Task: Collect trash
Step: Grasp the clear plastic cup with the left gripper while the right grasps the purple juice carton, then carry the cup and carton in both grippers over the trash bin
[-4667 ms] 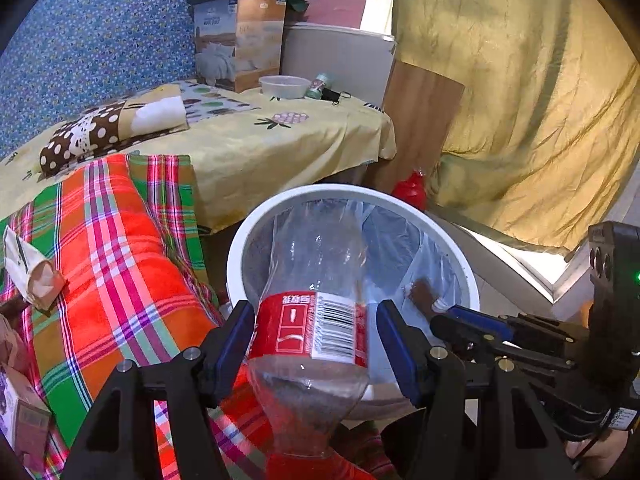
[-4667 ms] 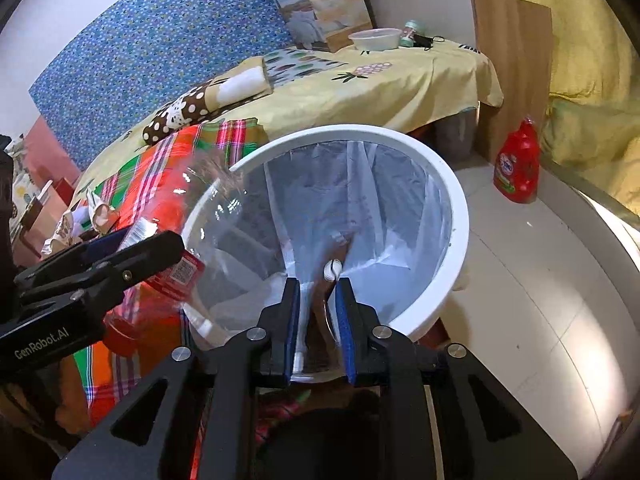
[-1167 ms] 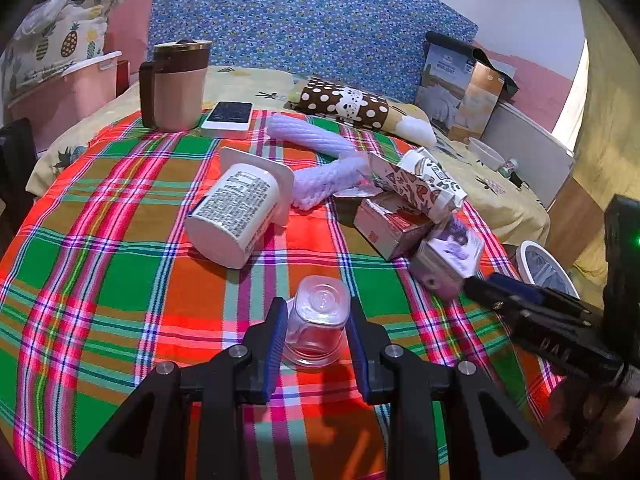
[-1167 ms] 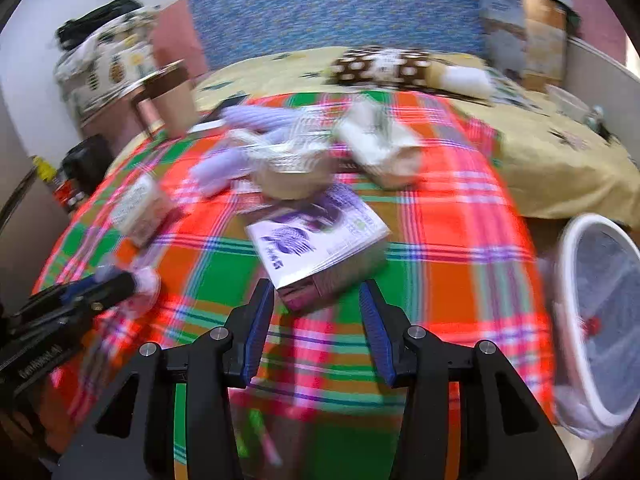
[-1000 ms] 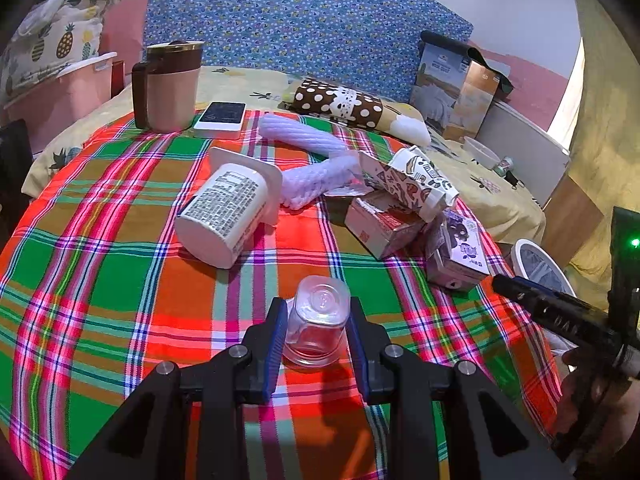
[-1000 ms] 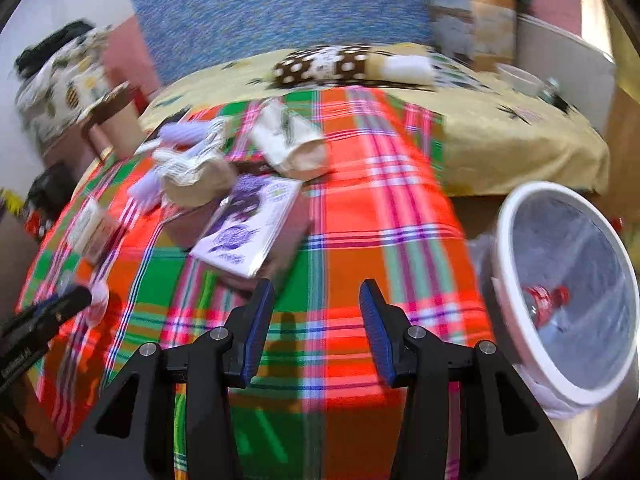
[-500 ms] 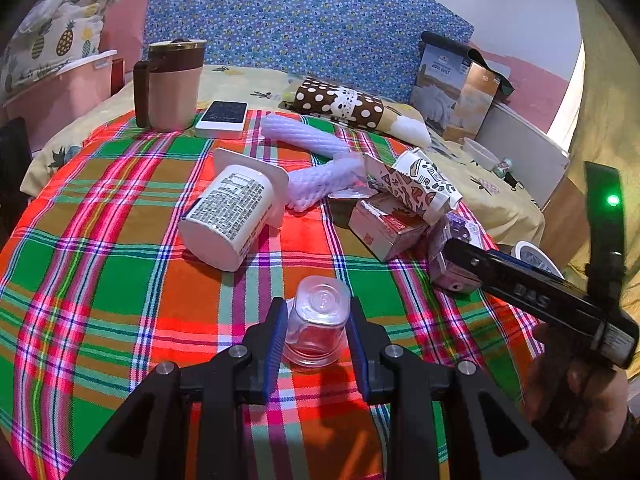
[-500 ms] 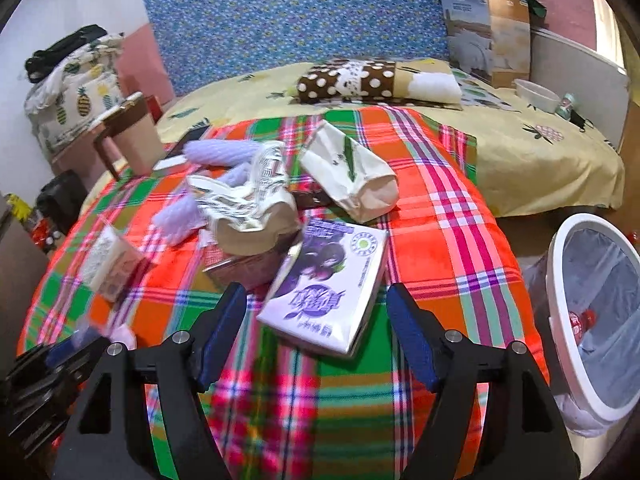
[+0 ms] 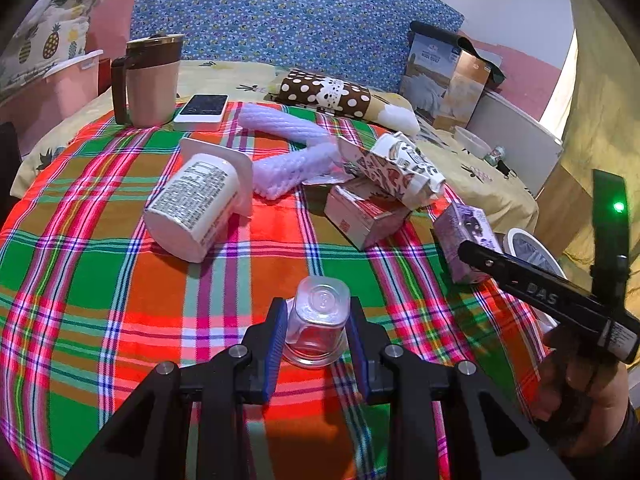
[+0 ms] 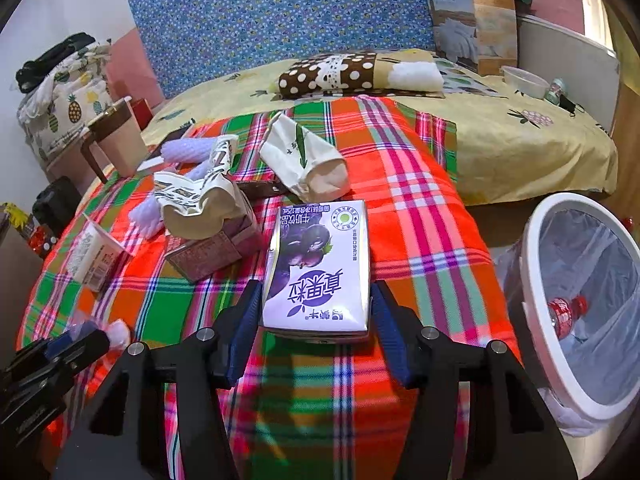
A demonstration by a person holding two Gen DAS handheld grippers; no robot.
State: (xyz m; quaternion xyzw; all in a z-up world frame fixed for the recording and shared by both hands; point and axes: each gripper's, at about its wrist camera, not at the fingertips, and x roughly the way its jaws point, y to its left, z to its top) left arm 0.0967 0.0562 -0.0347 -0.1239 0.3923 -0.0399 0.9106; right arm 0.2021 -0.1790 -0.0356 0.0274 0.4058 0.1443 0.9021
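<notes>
Left gripper (image 9: 317, 334) fingers clamp a clear plastic cup (image 9: 317, 320); right gripper (image 10: 316, 320), fingers closing, straddles the purple milk carton (image 10: 318, 268).

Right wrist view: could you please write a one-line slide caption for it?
Right gripper straddles a purple milk carton on the plaid cloth, white trash bin alongside.

Low in the centre of your left wrist view sits a small clear plastic cup (image 9: 318, 320), upside down on the plaid cloth. In your right wrist view, a purple grape-print milk carton (image 10: 318, 270) lies flat at centre frame, label up. Up and left of it are a crumpled paper wrapper (image 10: 196, 204) on a pinkish box (image 10: 212, 252). At the right edge stands the white bin (image 10: 532, 300), a red-labelled bottle (image 10: 566, 314) inside.
</notes>
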